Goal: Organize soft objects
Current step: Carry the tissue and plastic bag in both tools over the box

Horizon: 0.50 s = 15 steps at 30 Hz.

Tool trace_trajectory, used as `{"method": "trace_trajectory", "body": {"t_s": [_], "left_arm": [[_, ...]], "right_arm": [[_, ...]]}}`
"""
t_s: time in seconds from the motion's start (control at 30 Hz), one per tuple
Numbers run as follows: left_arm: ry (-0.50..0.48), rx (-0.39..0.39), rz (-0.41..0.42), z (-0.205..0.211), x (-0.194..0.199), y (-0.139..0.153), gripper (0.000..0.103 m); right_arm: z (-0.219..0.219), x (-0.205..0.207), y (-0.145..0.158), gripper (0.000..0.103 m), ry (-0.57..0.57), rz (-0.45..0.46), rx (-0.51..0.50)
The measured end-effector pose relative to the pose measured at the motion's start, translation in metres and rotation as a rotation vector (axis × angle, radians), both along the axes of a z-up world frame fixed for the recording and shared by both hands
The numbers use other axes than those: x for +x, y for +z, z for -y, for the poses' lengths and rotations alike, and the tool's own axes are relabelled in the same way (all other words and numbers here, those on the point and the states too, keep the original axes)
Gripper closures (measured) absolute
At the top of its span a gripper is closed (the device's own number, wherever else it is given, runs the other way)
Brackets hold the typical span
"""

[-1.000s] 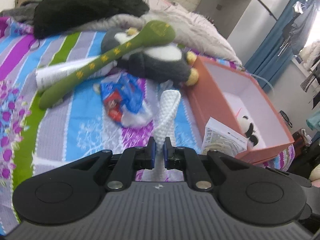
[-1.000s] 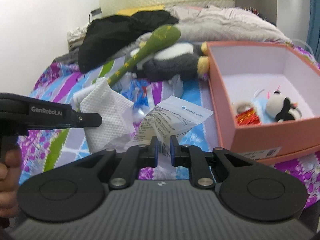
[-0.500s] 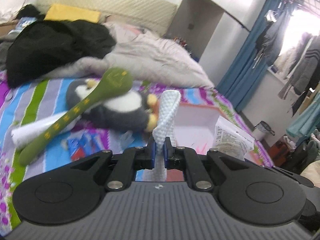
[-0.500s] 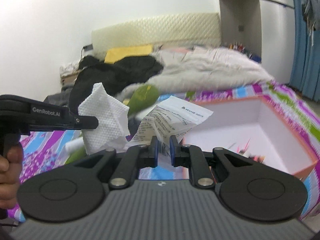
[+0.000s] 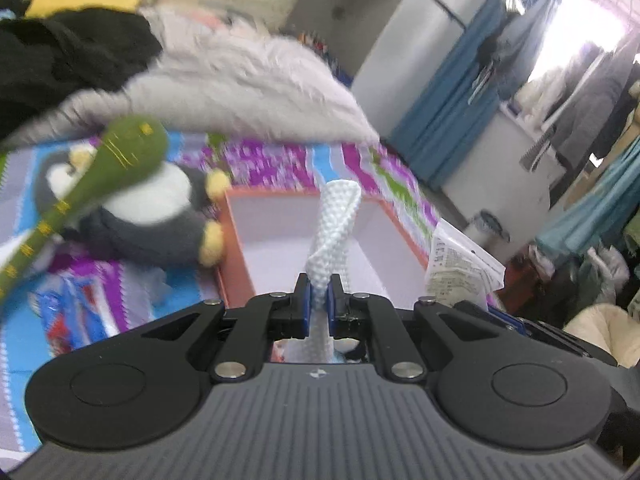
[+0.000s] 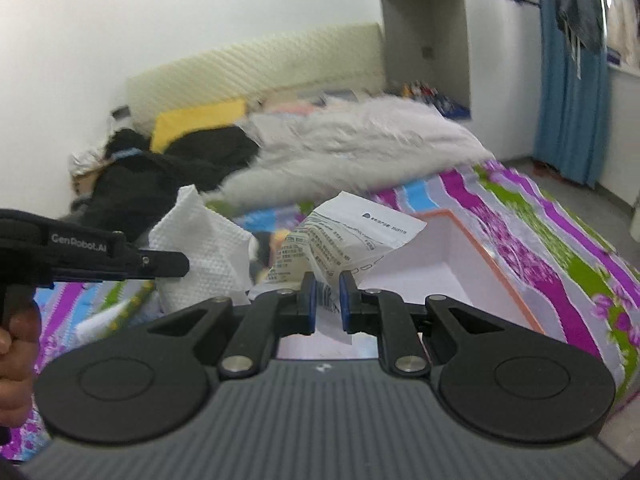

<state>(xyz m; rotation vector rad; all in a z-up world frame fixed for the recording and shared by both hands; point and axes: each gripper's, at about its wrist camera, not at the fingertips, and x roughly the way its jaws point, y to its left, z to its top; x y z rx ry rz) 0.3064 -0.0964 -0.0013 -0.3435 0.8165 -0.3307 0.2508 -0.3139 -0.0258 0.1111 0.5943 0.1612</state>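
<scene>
My left gripper is shut on a white textured cloth that stands up between its blue pads, held above the near wall of the orange box. My right gripper is shut on a white printed plastic packet, raised over the same orange box. In the right wrist view the left gripper shows side-on at the left with the white cloth in it. In the left wrist view the printed packet appears at the right.
A grey and white penguin plush and a long green plush lie left of the box on the striped bedsheet. A blue and red wrapper lies nearer. Black clothing and a grey blanket pile behind. A hand grips the left handle.
Both grippers have risen and moved toward the orange box, carrying the white cloth and the printed packet. The box interior now lies under the two held items.
</scene>
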Motion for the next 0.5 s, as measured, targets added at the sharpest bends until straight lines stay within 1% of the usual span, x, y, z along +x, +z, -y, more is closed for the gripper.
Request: {"method": "trace_trajectory", "body": {"t_s": [0.07, 0.27, 0.37, 0.43, 0.5], "left_arm": [[-0.023, 0.03, -0.031, 0.016, 0.013, -0.013, 0.093], [-0.078, 0.054, -0.16, 0.049, 0.047, -0.055, 0.093], [-0.092, 0.09, -0.189, 0.06, 0.06, -0.069, 0.093], [-0.1, 0.118, -0.207, 0.066, 0.067, -0.078, 0.093], [-0.103, 0.134, -0.226, 0.068, 0.072, -0.086, 0.093]], "right_arm": [[0.008, 0.01, -0.011, 0.088, -0.023, -0.042, -0.006], [0.033, 0.033, -0.047, 0.088, -0.069, -0.158, -0.022], [0.044, 0.04, -0.063, 0.087, -0.085, -0.203, -0.032], [0.051, 0.045, -0.074, 0.087, -0.087, -0.25, -0.009], [0.053, 0.047, -0.083, 0.086, -0.096, -0.272, 0.009]]}}
